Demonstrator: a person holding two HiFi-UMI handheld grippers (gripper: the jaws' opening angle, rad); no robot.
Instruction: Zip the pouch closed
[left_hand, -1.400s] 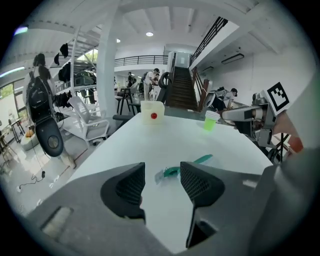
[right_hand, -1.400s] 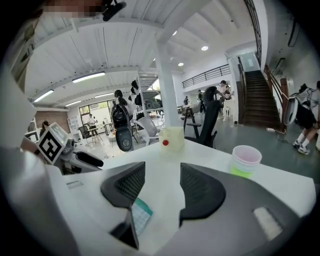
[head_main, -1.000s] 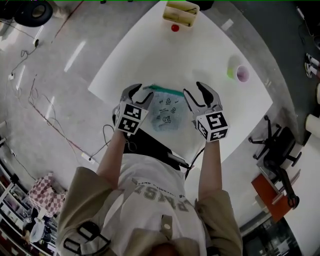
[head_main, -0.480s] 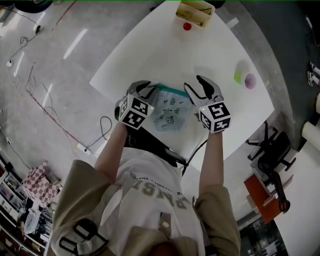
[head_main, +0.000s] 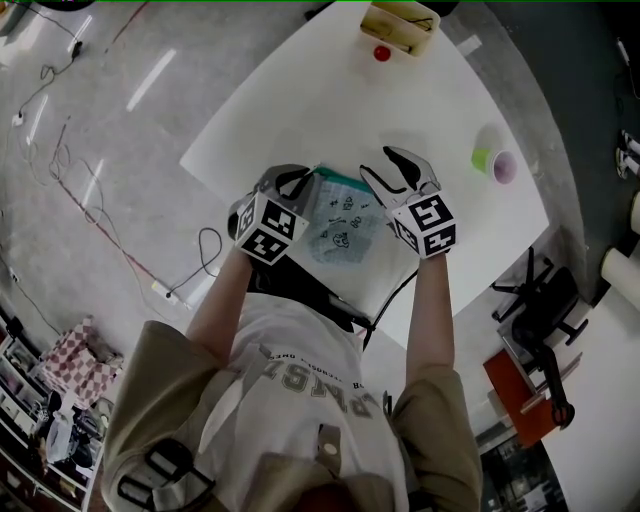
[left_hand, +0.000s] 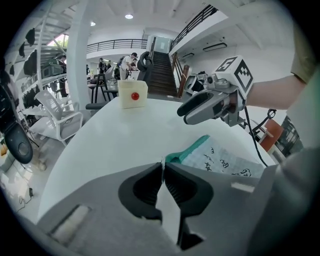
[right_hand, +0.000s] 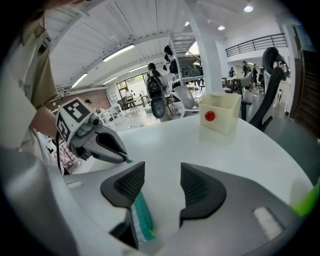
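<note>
On the surface (head_main: 300, 100) | left tool (left_hand: 162, 167) had just closed on pouch (head_main: 342, 225) corner | right tool (right_hand: 162, 180) stood open over zip (right_hand: 142, 217)

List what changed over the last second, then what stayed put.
The left hand-held gripper has just been closing its jaws and now pinches the teal zipper end of the pouch. The right hand-held gripper came down closer to the pouch's other end, jaws open, with the zipper strip beside one jaw. Unchanged: the pouch lies flat on the table; box and cup unmoved.
</note>
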